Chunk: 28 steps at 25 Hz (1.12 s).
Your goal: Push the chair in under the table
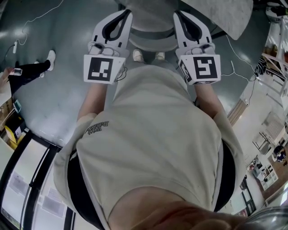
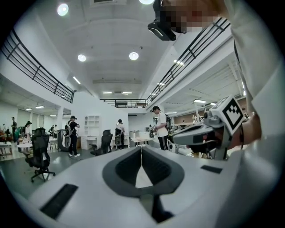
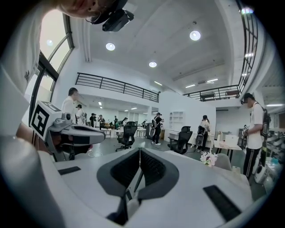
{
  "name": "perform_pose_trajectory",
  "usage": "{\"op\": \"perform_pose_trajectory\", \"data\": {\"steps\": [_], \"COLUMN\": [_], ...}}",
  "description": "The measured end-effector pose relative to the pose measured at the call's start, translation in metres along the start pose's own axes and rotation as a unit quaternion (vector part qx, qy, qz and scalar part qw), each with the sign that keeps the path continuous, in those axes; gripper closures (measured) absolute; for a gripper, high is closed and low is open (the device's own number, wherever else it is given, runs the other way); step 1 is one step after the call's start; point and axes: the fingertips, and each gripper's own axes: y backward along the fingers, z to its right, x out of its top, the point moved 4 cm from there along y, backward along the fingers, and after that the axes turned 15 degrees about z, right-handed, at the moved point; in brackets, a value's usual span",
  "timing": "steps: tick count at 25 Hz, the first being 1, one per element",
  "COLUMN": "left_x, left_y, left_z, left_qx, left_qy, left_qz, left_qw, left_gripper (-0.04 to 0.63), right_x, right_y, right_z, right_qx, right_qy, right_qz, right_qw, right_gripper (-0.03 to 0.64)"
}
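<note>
By the chair, your left claw is closed with nothing in it. Your right claw is closed and empty too.

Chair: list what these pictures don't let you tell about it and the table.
- Base of the chair: head view, hidden under its seat.
- Rest of the table: head view, cut off by the top edge; only a corner shows.
- Whether the left gripper or right gripper touches the chair: head view too small; both gripper views look past it.
</note>
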Motion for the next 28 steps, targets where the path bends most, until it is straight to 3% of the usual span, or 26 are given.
{"op": "perform_pose_trajectory", "data": {"steps": [5, 10, 13, 14, 16, 22, 25, 28], "left_x": [-0.003, -0.026, -0.045, -0.052, -0.070, -0.131, -0.165, -0.200], "left_y": [-0.008, -0.021, -0.028, -0.030, -0.032, -0.022, -0.010, 0.007], "left_z": [0.003, 0.016, 0.023, 0.027, 0.034, 0.046, 0.059, 0.071], "left_qx": [-0.003, -0.068, -0.129, -0.149, -0.188, -0.281, -0.347, -0.406], "left_qy": [0.003, -0.020, -0.063, -0.074, -0.091, -0.114, -0.097, -0.093], "left_qz": [-0.019, -0.073, -0.110, -0.126, -0.162, -0.225, -0.258, -0.293], "left_qw": [0.9998, 0.9948, 0.9835, 0.9780, 0.9644, 0.9262, 0.8965, 0.8603], "left_gripper": [0.584, 0.583, 0.571, 0.535, 0.454, 0.384, 0.337, 0.313], "right_x": [-0.004, -0.023, -0.043, -0.051, -0.068, -0.135, -0.177, -0.211], "right_y": [-0.004, -0.004, -0.004, -0.003, 0.000, 0.011, 0.025, 0.039], "right_z": [0.011, 0.015, 0.019, 0.021, 0.025, 0.026, 0.018, 0.002], "right_qx": [0.024, 0.080, 0.121, 0.135, 0.158, 0.217, 0.261, 0.306], "right_qy": [-0.003, 0.002, 0.010, 0.012, 0.018, 0.060, 0.060, 0.033], "right_qz": [-0.009, -0.049, -0.092, -0.109, -0.145, -0.240, -0.286, -0.324], "right_qw": [1.000, 0.996, 0.988, 0.985, 0.977, 0.944, 0.920, 0.895], "right_gripper": [0.606, 0.604, 0.574, 0.526, 0.493, 0.423, 0.393, 0.375]}}
